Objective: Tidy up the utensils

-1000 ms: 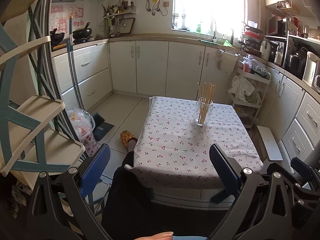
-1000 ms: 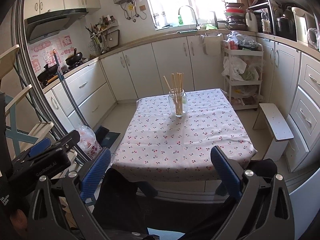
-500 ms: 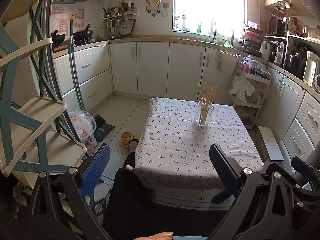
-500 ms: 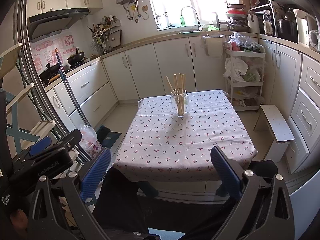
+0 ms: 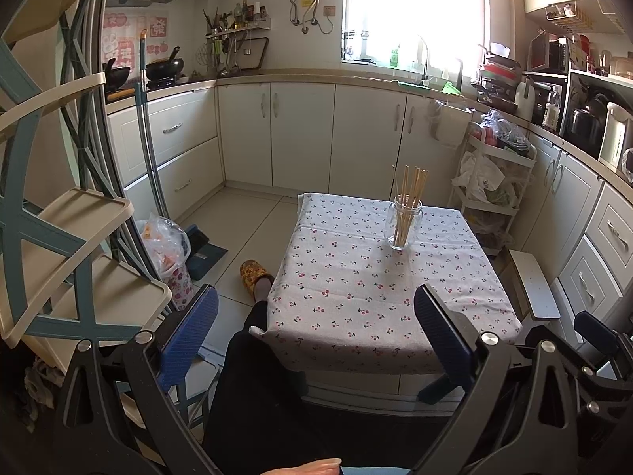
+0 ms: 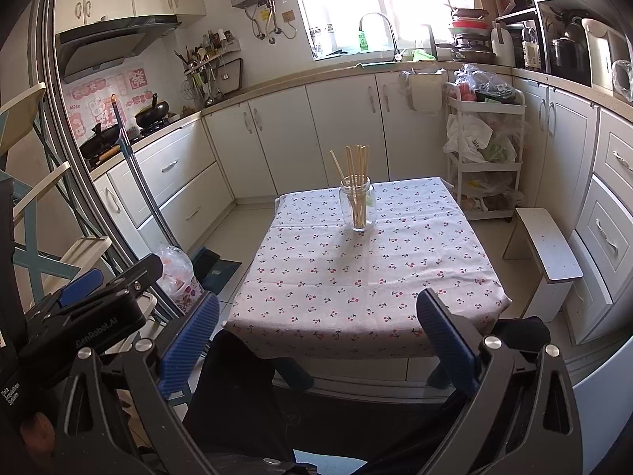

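Glass jar (image 5: 403,223) stands upright toward the far end of the desk (image 5: 356,301), holding a loose bundle of wooden chopsticks (image 5: 411,194) that fan out above its rim. No other utensils show on the cherry-print cloth. The left gripper (image 5: 316,332) and right gripper (image 6: 318,334) are both held back at the near edge of the desk, well apart from the jar, fingers spread wide and holding nothing.

Assessed risks:
- The jar looks tall and narrow with the sticks leaning out; a sideways knock from a finger on approach could tip it.
- Gripping one stick among several may drag its neighbours out or lever the jar over.
- The cloth hangs free at the near edge beside the person's knees (image 6: 245,356); snagging it would likely shift the jar.
- Smooth glass may slip if gripped directly.
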{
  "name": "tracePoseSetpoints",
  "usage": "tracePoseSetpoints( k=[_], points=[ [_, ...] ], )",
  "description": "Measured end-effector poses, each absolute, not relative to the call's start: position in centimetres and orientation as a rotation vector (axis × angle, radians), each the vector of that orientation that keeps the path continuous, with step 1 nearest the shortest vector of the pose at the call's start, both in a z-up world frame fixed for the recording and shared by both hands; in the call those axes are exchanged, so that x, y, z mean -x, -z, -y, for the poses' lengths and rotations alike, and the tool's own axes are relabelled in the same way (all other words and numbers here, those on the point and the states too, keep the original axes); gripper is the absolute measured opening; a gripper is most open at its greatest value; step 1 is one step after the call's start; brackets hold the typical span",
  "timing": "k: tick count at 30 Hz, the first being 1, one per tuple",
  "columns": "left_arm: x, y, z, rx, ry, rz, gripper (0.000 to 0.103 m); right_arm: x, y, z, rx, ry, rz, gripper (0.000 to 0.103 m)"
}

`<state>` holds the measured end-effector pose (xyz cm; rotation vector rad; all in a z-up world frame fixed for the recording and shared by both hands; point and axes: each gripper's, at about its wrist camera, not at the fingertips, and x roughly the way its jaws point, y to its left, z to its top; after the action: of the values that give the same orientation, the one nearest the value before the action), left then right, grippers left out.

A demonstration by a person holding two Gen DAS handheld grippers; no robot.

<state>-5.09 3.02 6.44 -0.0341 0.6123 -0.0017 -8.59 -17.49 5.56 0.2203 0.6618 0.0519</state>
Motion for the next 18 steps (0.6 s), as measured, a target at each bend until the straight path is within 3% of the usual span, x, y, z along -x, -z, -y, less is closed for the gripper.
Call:
tracePoseSetpoints(
  k=[18],
  points=[
    [5.02,-6.20,-3.48,0.047,0.032,-0.615,0.095,8.74,-5.58,17.19,-0.215,-0.055,-0.661,0.096]
  ],
)
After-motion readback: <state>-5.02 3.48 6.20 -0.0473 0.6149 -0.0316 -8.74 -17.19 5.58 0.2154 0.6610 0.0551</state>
